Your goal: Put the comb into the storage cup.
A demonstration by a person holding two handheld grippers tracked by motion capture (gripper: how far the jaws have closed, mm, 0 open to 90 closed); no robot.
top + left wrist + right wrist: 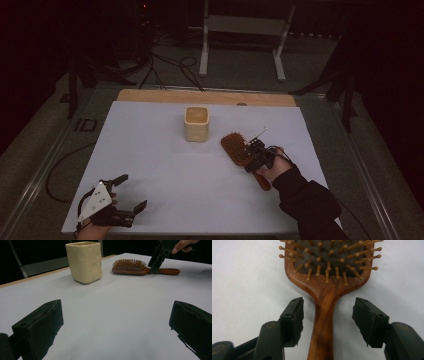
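The right gripper (327, 315) straddled the hairbrush (324, 302) handle, its 2 jaws apart (pads not yet touching wood), so squeezing evenly at the neck seemed best.

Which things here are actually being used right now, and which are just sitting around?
In use:
- wooden hairbrush, its handle between the jaws, not yet gripped
- right gripper

Just sitting there:
- cream cup
- left gripper, open and idle
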